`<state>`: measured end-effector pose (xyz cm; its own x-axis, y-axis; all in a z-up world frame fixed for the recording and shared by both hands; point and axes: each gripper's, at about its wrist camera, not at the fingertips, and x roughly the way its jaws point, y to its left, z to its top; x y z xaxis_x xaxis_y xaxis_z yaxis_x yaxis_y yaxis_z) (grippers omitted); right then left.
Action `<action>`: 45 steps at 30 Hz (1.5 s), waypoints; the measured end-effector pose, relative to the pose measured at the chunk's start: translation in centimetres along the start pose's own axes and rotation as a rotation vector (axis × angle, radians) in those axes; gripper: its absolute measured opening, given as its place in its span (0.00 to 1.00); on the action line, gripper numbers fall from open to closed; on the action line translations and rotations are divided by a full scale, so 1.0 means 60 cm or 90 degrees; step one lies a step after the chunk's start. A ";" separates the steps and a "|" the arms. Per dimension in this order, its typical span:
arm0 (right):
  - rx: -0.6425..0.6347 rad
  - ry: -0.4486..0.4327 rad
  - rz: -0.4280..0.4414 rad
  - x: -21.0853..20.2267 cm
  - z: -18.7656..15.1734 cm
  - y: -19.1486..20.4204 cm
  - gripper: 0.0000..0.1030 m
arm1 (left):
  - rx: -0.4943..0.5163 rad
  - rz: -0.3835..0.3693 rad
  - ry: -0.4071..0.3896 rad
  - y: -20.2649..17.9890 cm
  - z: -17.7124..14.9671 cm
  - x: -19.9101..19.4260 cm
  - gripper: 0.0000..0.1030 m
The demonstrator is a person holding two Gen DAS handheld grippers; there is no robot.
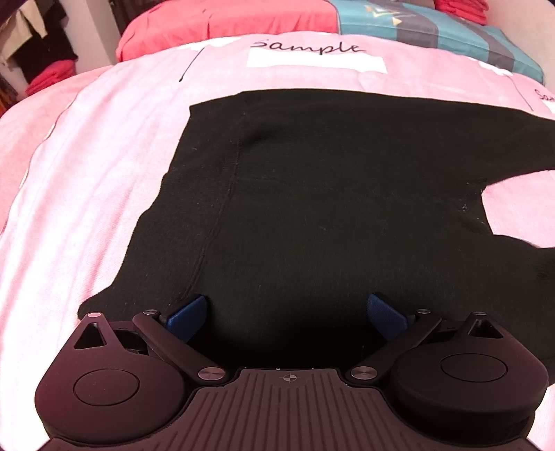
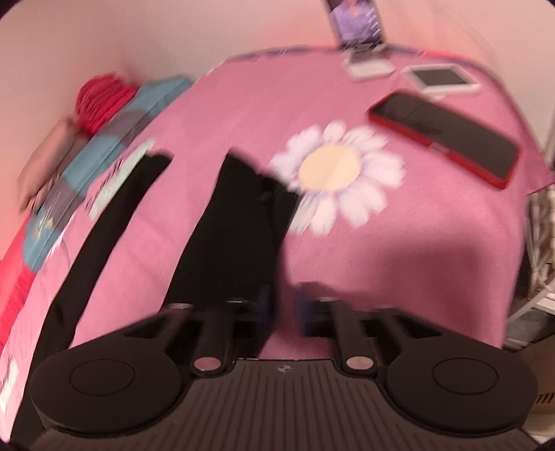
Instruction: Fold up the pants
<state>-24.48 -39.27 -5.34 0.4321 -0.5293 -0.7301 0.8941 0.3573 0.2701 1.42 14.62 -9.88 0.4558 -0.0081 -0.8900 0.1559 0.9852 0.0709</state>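
a: pink bedspread (image 1: 86, 156) fills the left wrist view, with a white patch lettered "sample" (image 1: 312, 57) near the far edge. a red pillow (image 1: 225, 24) and a teal patterned pillow (image 1: 433, 31) lie behind it.
b: pants?
a: black pants (image 1: 329, 194) lie flat on the spread, waist end nearest the camera, legs running off to the right with a pink gap between them.
b: left gripper (image 1: 287, 312)?
a: jaws spread wide, blue pads (image 1: 187, 314) just over the near part of the fabric. nothing pinched between them. can't tell if the tips touch the cloth.
b: right wrist view?
a: heavily blurred. same pink spread (image 2: 399, 249), here with a big white daisy print (image 2: 333, 173). the two black pant legs (image 2: 236, 239) run away from the camera, a pink strip between them; the nearer leg's end overlaps the daisy's edge.
b: right gripper (image 2: 282, 305)?
a: jaws apart, narrower gap than the left. the left finger sits over the nearer leg's edge, the right finger over bare spread. too blurred to say if cloth is caught, but no pinch shows.
b: anything else on the bed?
a: a red-cased phone (image 2: 447, 137) face up far right, a white device (image 2: 442, 78) beyond it, and another white item (image 2: 369, 66) beside that. a red bundle (image 2: 102, 99) sits by the wall at left.
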 end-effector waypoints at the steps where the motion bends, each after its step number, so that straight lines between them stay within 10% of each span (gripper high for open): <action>1: -0.016 -0.041 -0.037 -0.018 0.000 0.015 0.69 | 0.000 0.000 -0.002 -0.001 -0.002 -0.002 1.00; 5: -0.196 -0.047 0.116 -0.066 -0.028 0.122 0.70 | 0.008 0.003 -0.013 -0.004 -0.015 -0.009 1.00; 11: -0.451 0.231 0.463 -0.082 -0.202 0.346 0.66 | 0.009 0.003 -0.013 -0.001 -0.016 -0.006 1.00; 15: -0.466 0.378 0.541 -0.058 -0.319 0.456 0.49 | 0.009 0.017 -0.006 -0.004 -0.006 0.007 1.00; 19: -0.446 0.429 0.491 -0.023 -0.402 0.513 0.48 | 0.007 0.028 0.005 -0.005 0.000 0.011 1.00; 22: -0.465 0.430 0.501 -0.022 -0.417 0.529 0.11 | 0.004 0.030 0.011 -0.007 0.001 0.011 1.00; 27: -0.424 0.404 0.501 -0.004 -0.396 0.516 0.07 | 0.000 0.036 0.014 -0.008 0.002 0.014 1.00; 41: -0.620 0.176 0.529 -0.128 -0.342 0.391 0.37 | -0.007 0.050 0.031 -0.011 0.009 0.020 1.00; 45: -0.699 0.231 0.454 -0.101 -0.351 0.324 0.51 | -0.008 0.053 0.038 -0.013 0.014 0.022 1.00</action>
<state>-12.21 -12.92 -8.87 0.5496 0.1966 -0.8120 -0.1361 0.9800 0.1452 2.65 13.71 -10.76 0.4135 0.0840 -0.9066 0.1088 0.9840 0.1408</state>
